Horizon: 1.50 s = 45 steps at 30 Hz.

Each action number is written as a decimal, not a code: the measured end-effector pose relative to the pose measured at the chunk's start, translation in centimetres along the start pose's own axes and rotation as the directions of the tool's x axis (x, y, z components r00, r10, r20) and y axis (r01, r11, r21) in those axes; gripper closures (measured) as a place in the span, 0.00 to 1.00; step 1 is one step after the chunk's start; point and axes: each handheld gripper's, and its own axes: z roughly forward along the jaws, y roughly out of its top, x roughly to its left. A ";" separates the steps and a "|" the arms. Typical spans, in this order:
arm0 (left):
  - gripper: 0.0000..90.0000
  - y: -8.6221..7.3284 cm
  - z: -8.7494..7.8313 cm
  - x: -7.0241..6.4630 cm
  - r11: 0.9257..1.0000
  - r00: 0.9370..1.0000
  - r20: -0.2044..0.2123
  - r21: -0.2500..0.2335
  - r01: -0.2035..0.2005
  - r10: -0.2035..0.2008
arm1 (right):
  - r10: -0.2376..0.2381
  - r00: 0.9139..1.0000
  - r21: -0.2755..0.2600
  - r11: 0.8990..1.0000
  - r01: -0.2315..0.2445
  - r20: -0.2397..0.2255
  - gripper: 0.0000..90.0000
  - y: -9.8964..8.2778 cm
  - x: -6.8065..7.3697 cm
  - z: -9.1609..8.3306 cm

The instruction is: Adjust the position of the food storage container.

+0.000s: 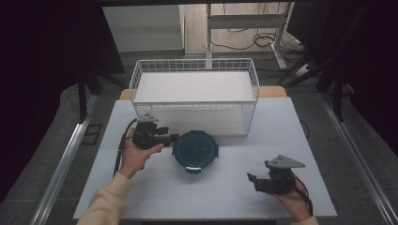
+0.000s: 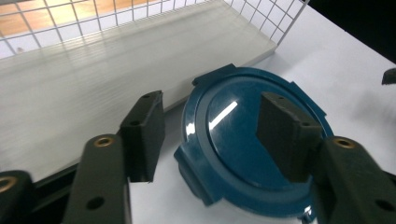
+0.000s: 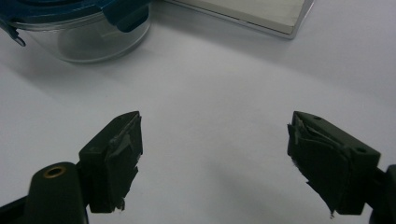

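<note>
- High view: a round container (image 1: 195, 151) with a dark blue snap-on lid sits near the middle of a pale grey table (image 1: 155, 192), just in front of a white wire basket (image 1: 195, 89) with a flat white floor. The left gripper (image 1: 174, 138) lies level in an upturned hand, its tips right at the container's left rim. The right gripper (image 1: 252, 182) rests in the other hand near the table's front right, well apart from the container. Dark curtains and a grey floor with cables surround the table.
- Left gripper view: the two black jaws stand part open over the glossy blue lid (image 2: 243, 140), one to each side of it; the pads seem not to press on anything, though contact with the rim is hard to judge. Latch tabs stick out from the lid's edge. The basket's ribbed white floor lies just behind.
- Right gripper view: the jaws stand wide apart over bare table with nothing between them, their pads worn and ragged. The container's clear wall (image 3: 88, 39) shows at upper left.
</note>
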 end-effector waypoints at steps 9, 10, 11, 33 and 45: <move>0.87 1.2 2.7 0.4 0.998 0.999 -0.030 0.039 -0.044 0.045 | -0.008 1.000 0.005 1.000 0.008 0.010 0.20 -0.1 0.0 0.1; 0.95 1.3 3.1 0.4 0.997 0.997 -0.042 0.047 -0.059 0.061 | -0.010 1.000 0.007 1.000 0.010 0.010 0.20 -0.1 0.0 0.2; 0.97 1.3 3.1 0.4 0.997 0.997 -0.042 0.047 -0.059 0.061 | -0.010 1.000 0.007 1.000 0.010 0.010 0.20 -0.1 0.0 0.2; 1.00 0.6 7.9 1.9 0.983 0.992 -0.074 0.160 -0.085 0.098 | -0.025 0.999 0.018 1.000 0.024 0.022 0.19 -0.3 0.0 0.6; 1.00 0.5 8.4 2.1 0.981 0.990 -0.045 0.149 -0.129 0.137 | -0.026 0.999 0.024 0.999 0.026 0.020 0.19 -0.4 0.0 0.7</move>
